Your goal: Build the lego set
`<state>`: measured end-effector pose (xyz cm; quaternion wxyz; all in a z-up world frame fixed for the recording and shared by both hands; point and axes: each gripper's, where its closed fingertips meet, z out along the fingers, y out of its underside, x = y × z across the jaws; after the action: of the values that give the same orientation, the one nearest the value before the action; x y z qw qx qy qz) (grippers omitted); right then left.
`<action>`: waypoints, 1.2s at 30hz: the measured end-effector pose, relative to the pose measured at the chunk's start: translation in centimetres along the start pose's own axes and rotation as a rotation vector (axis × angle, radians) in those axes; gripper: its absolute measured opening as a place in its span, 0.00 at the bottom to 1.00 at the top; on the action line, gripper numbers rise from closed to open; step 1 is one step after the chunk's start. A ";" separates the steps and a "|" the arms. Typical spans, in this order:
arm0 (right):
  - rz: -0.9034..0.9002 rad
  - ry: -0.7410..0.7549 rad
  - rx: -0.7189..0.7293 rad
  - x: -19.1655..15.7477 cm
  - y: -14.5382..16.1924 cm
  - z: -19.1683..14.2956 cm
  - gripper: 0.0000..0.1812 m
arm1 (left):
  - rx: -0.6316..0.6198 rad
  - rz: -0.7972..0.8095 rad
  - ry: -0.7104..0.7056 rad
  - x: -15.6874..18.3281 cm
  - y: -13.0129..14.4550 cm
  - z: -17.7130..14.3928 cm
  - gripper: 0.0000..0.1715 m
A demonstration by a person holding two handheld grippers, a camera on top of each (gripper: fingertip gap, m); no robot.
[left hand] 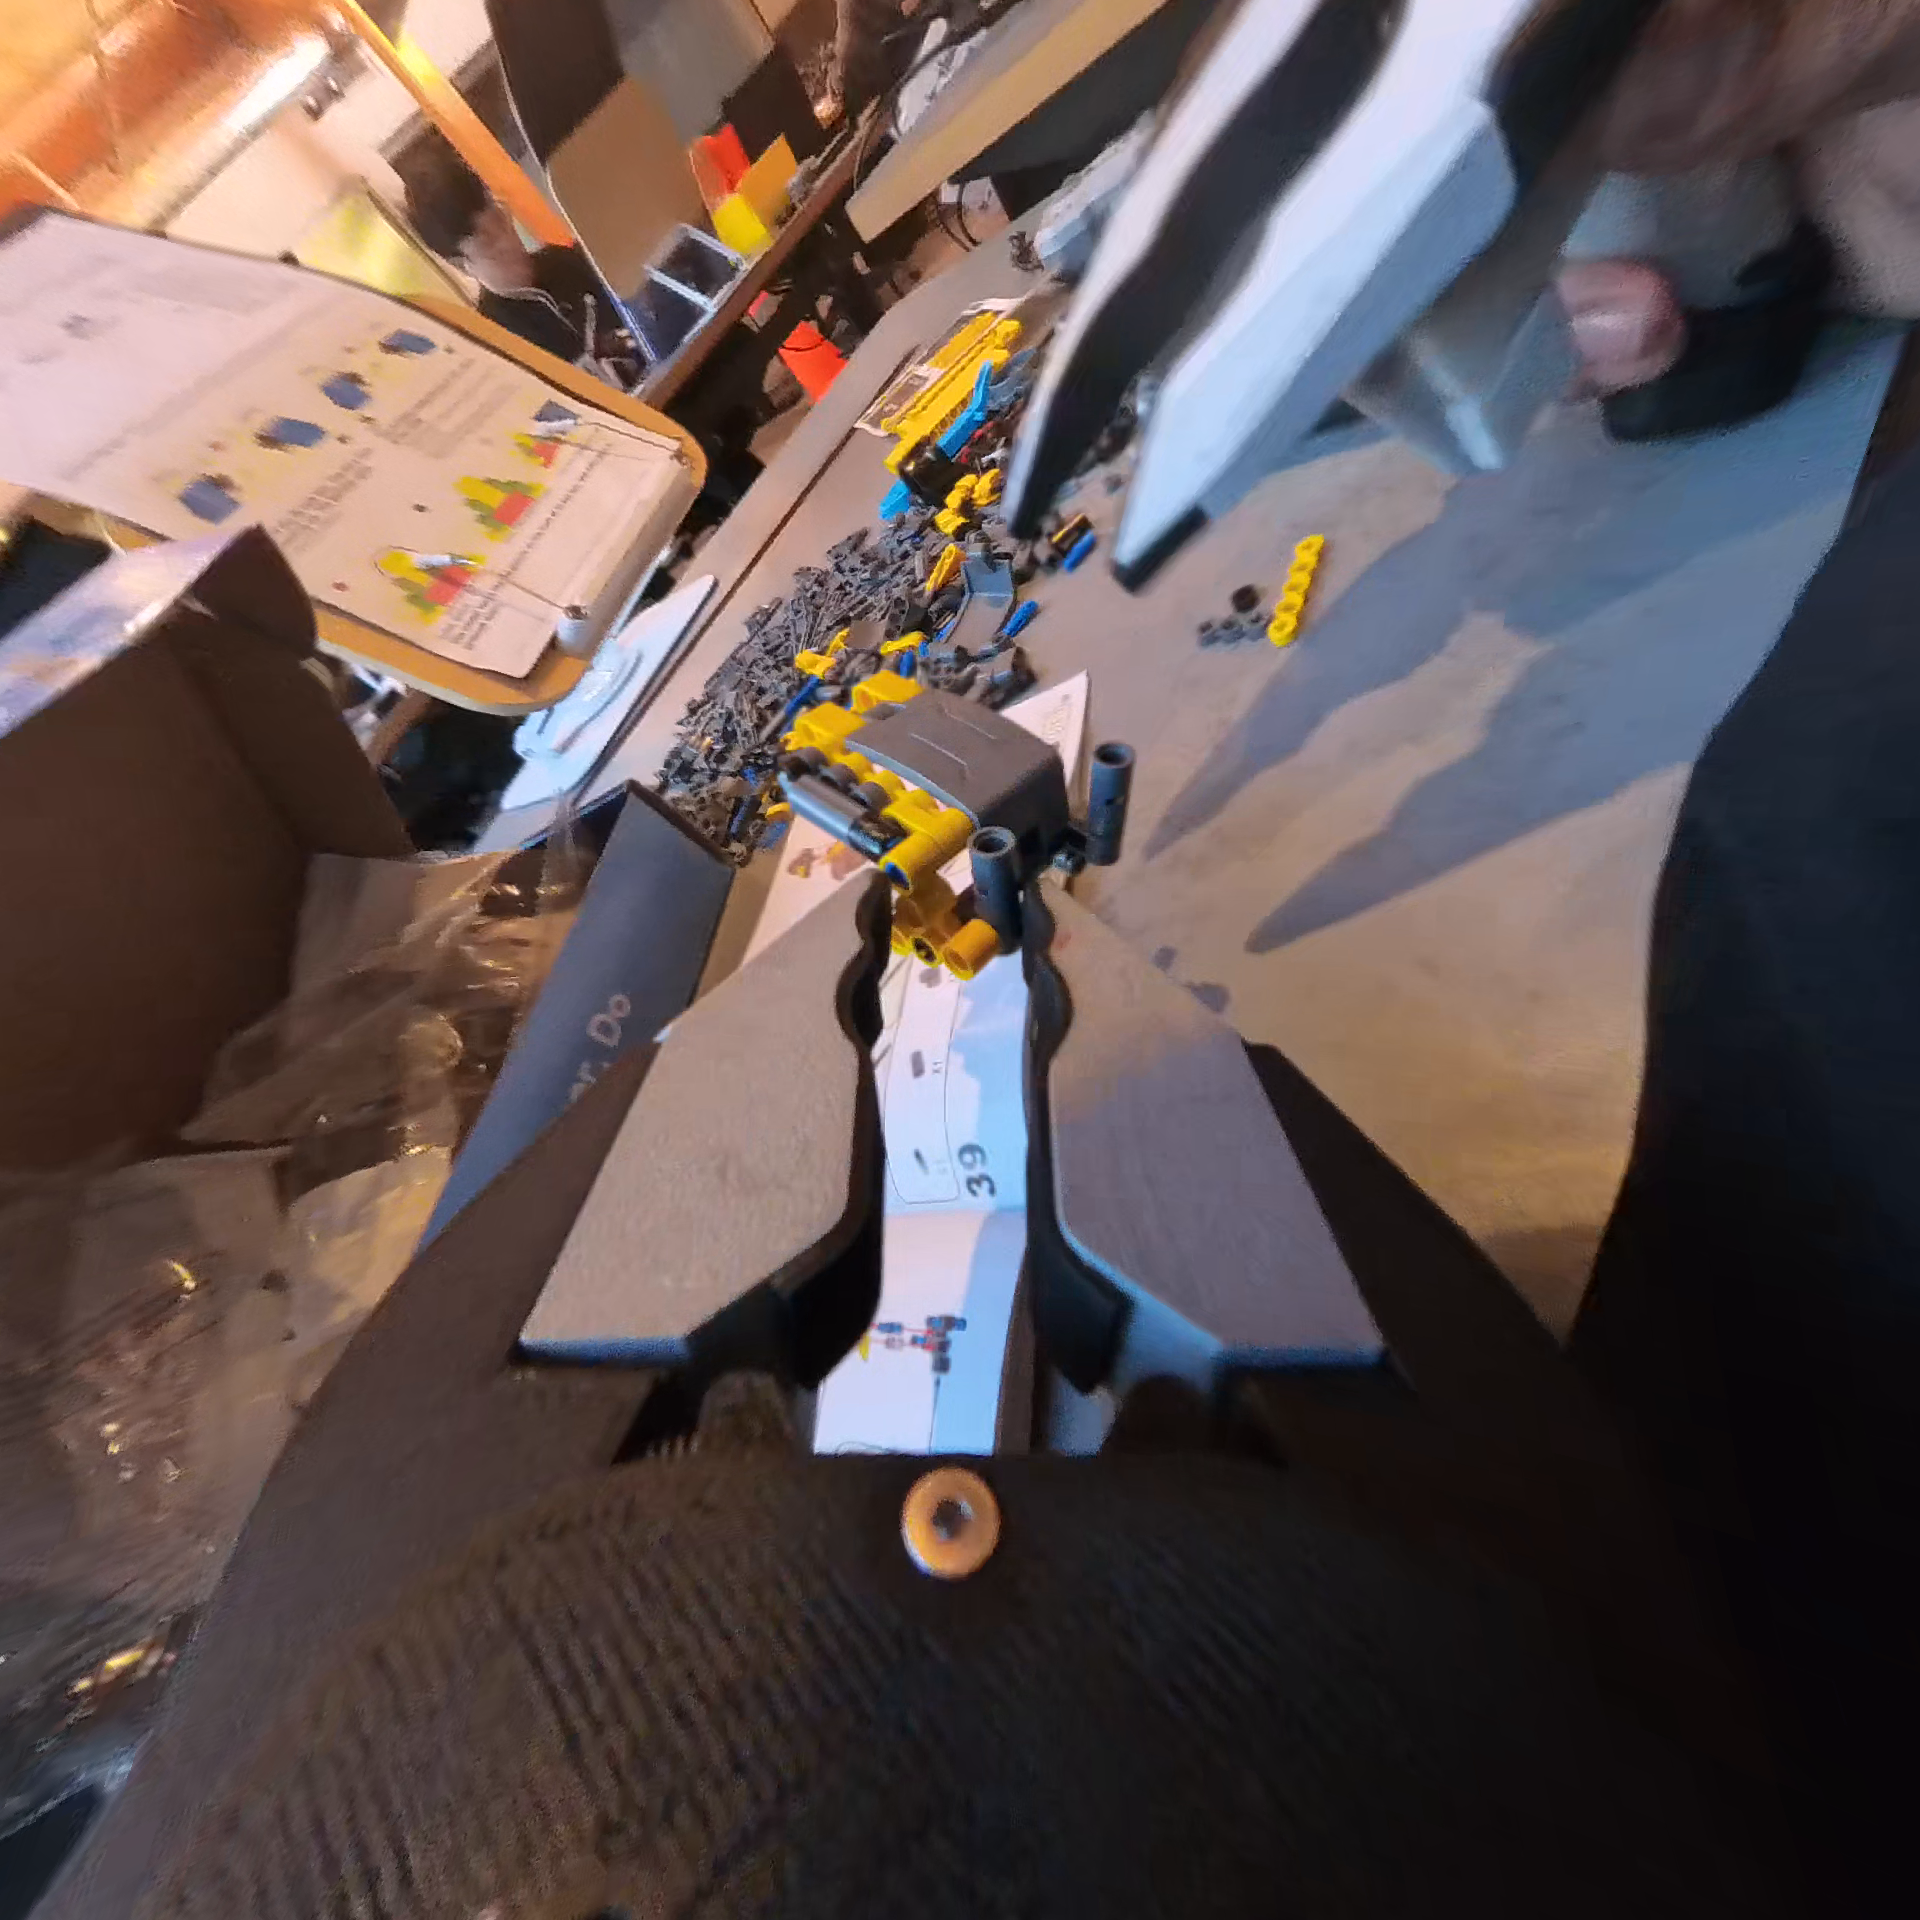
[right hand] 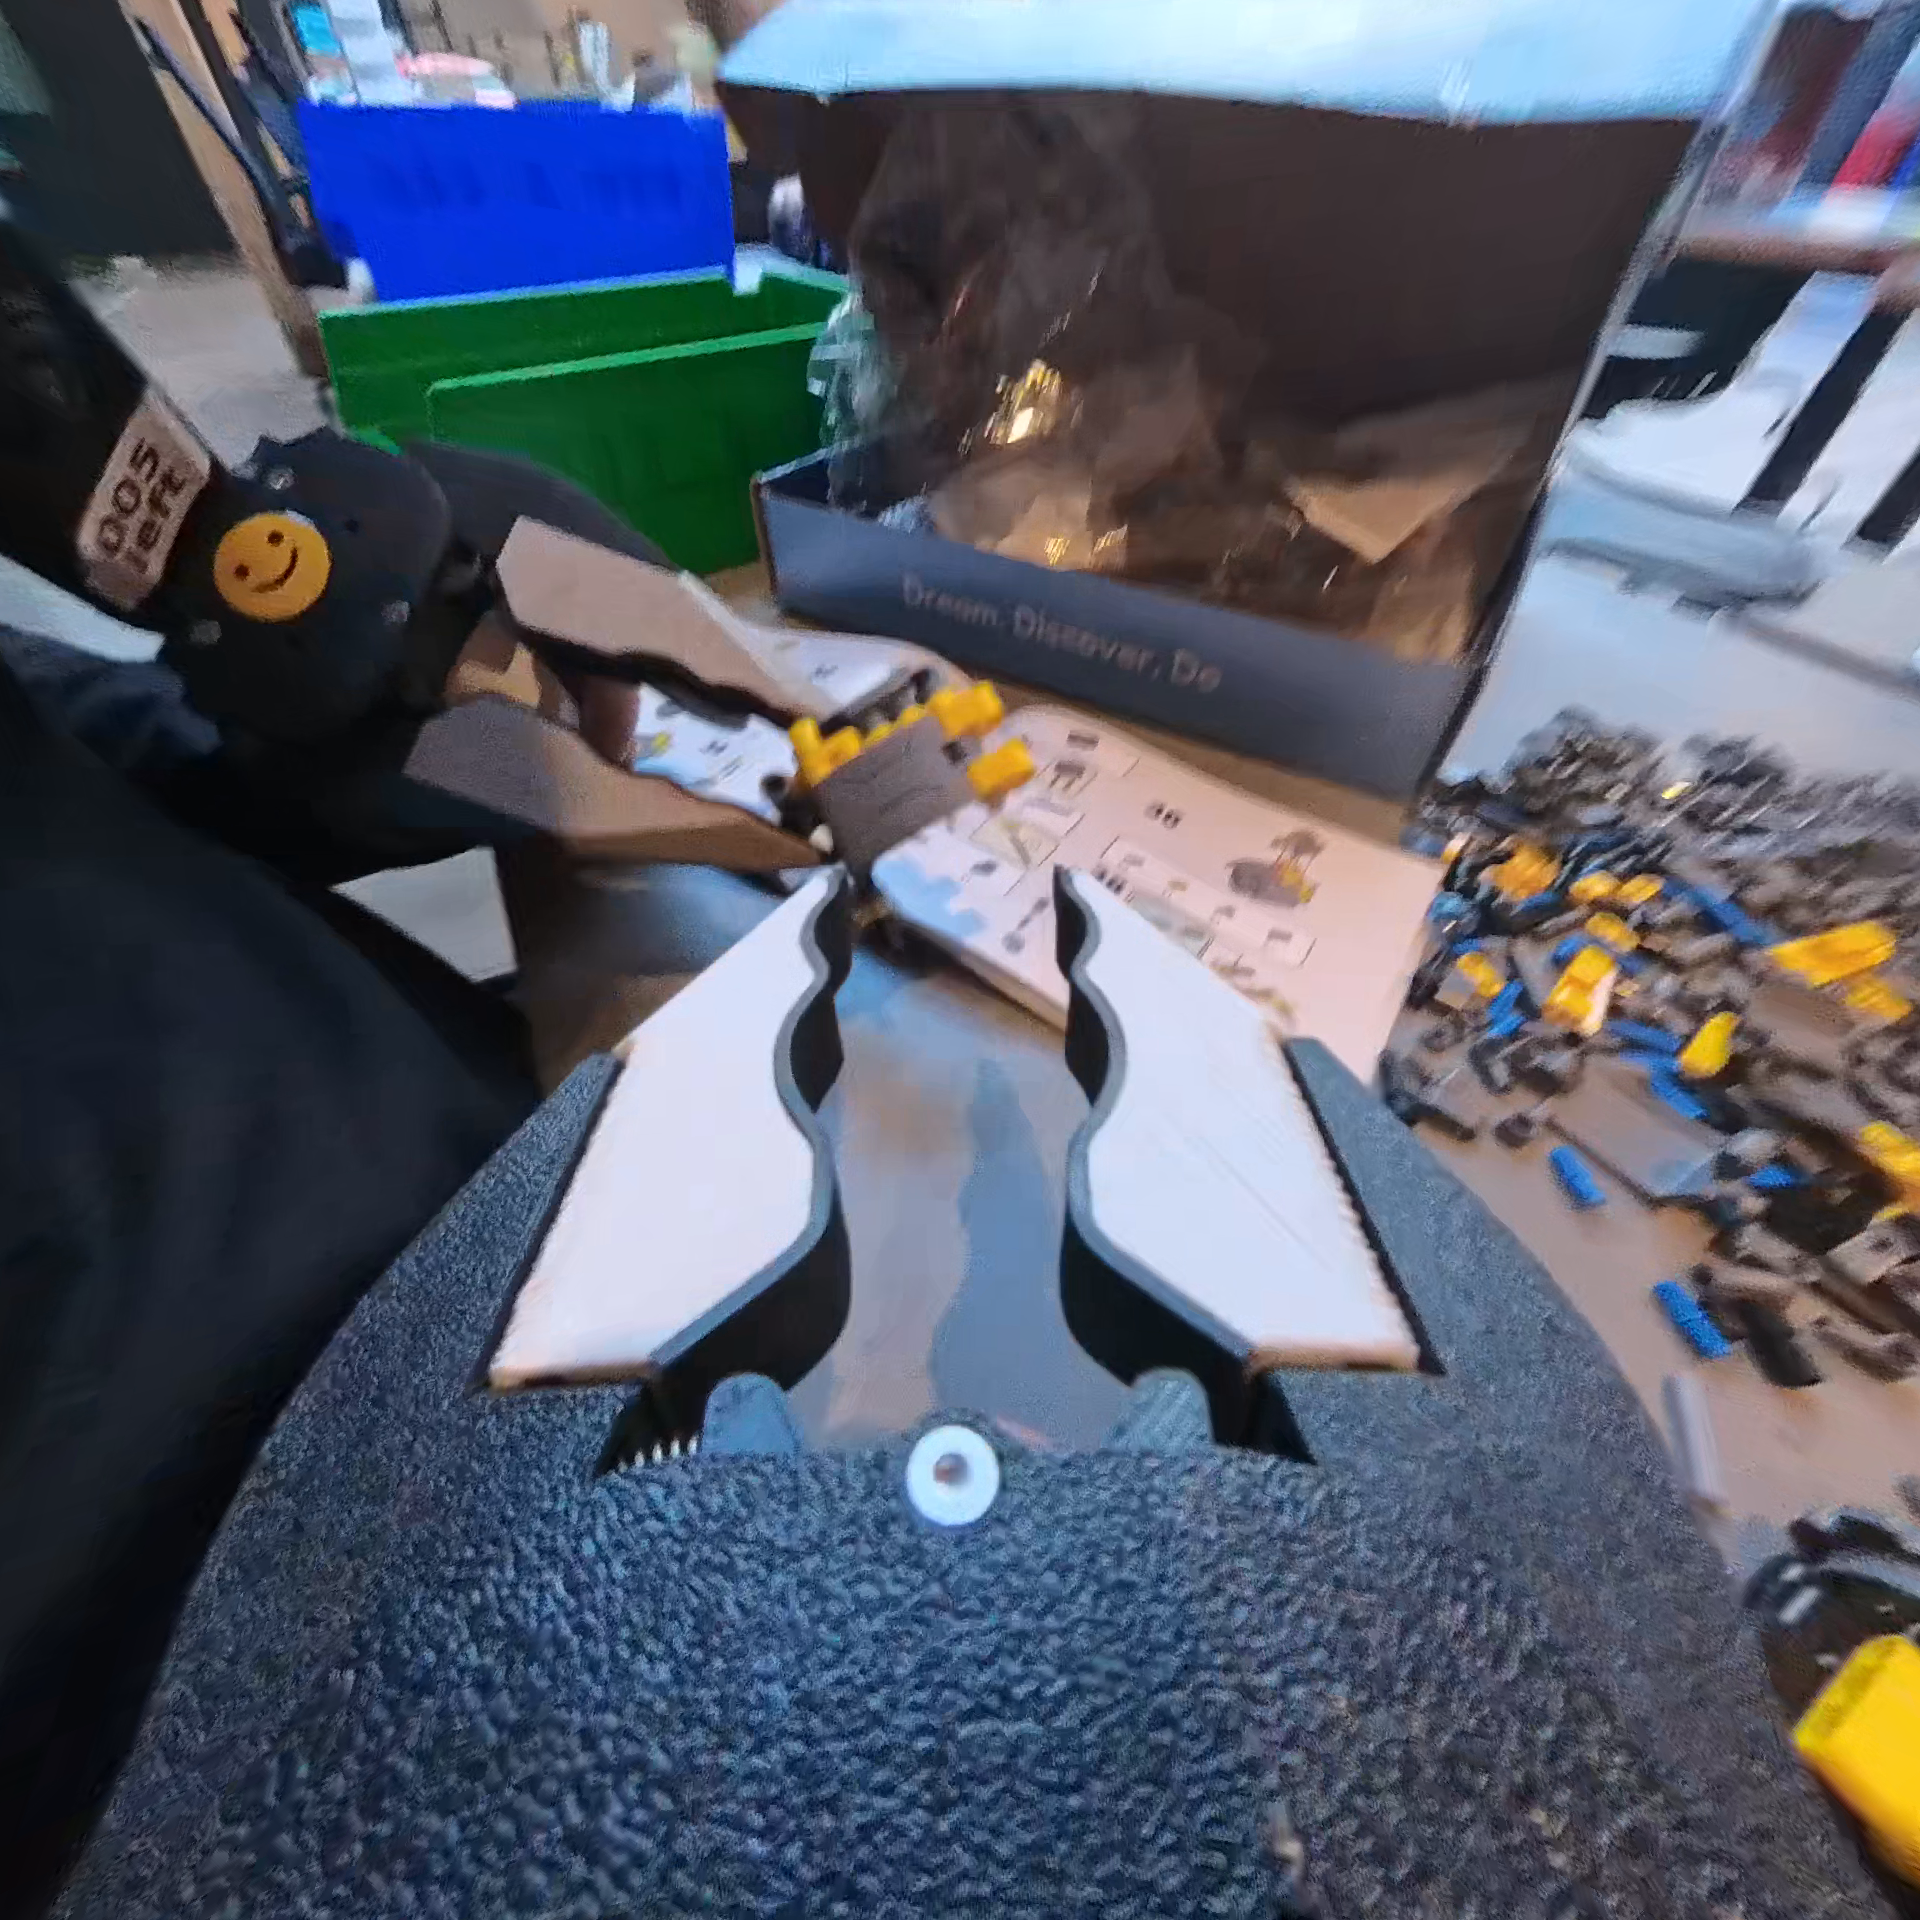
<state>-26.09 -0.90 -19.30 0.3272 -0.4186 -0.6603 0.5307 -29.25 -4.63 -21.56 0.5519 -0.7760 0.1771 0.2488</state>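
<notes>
A small brick-built assembly (left hand: 925, 800), yellow beams under a grey curved panel with dark grey pin connectors, sits at the centre of the left wrist view, clamped at its near end by the left tool (left hand: 951, 914). That tool is clenched on the assembly's yellow and dark grey end pieces, so the model juts forward past the fingertips, above an open instruction booklet (left hand: 956, 1122) lying on the grey worktop (left hand: 1403, 935).

In the right wrist view the same assembly (right hand: 894, 769) appears at about 11 o'clock from the right tool (right hand: 951, 894), which is released: its two wavy-edged fingers stand apart with nothing between them, hovering over the booklet (right hand: 1143, 862) just short of the model. The left tool (right hand: 665, 727) enters that view from 9 o'clock, angled down toward the worktop, bearing a yellow smiley sticker (right hand: 272, 568) on its black body.

Holding well here seems to mean keeping the clenched tool level and firm, since the grip is on small end pieces only and the heavier panel overhangs; a twist could pop pins loose.

At 3 o'clock of the right tool lies a spread pile of loose parts (right hand: 1662, 1039), grey, blue and yellow. At 12 o'clock stands an open cardboard box (right hand: 1195, 416) holding crinkled clear bags. Behind it are green (right hand: 582, 374) and blue (right hand: 509, 187) bins. In the left view a clipboard with printed sheets (left hand: 343, 447) stands at 10 o'clock.
</notes>
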 end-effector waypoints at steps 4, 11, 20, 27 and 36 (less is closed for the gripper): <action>-0.095 0.074 0.065 0.1 -0.9 -0.3 0.20 | -0.029 0.168 -0.032 1.3 0.3 0.3 0.13; -0.150 0.080 0.069 -0.4 -0.9 -0.3 0.18 | -0.020 0.225 0.000 2.5 0.1 0.4 0.14; -0.067 0.038 0.127 0.2 -1.6 -0.8 0.18 | -0.036 0.171 -0.034 1.4 0.3 0.6 0.14; -0.067 0.041 0.154 0.2 -2.0 -1.1 0.18 | -0.085 0.185 -0.030 1.4 1.0 1.1 0.14; -0.075 0.006 0.144 -0.3 -1.8 -0.8 0.17 | -0.102 0.233 -0.029 1.9 1.3 1.3 0.13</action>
<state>-25.62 -0.99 -17.33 0.3782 -0.3705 -0.6348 0.5628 -28.71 -3.86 -23.99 0.4814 -0.7736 0.2451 0.3313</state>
